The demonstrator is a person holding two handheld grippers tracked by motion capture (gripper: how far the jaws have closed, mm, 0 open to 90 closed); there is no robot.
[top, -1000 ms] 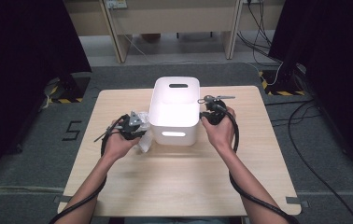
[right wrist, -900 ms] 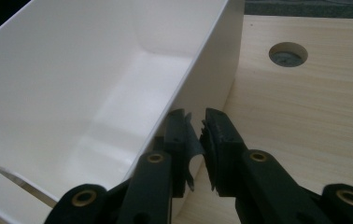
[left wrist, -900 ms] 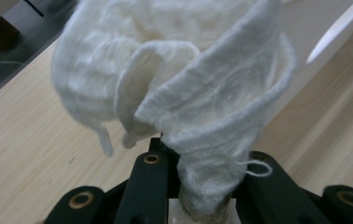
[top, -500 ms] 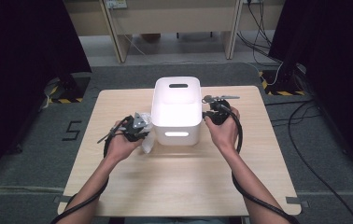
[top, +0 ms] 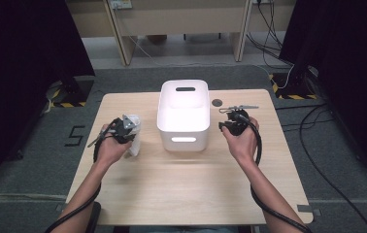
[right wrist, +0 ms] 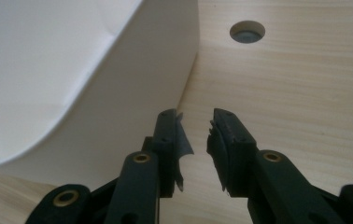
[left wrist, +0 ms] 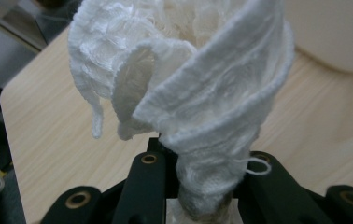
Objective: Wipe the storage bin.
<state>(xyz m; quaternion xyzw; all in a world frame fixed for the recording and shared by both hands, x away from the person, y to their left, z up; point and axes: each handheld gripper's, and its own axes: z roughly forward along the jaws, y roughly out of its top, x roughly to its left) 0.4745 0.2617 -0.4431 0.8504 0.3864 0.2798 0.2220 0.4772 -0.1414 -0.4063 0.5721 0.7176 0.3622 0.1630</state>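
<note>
White knitted cloth (left wrist: 202, 93) bunched upright, left of bin (top: 183, 116).

A light wooden counter (top: 186, 184) with rounded corners is seen on grey carpet. A white plastic bin (top: 183, 116) with handle slots is set at its middle, toward the far edge. A round cable hole (top: 217, 103) is cut just beside the bin.

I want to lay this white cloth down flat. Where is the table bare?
The broad strip of table between the white bin and the near edge is bare. It is tighter left of the bin, around the cloth in the left tool, and beside the right tool.
</note>
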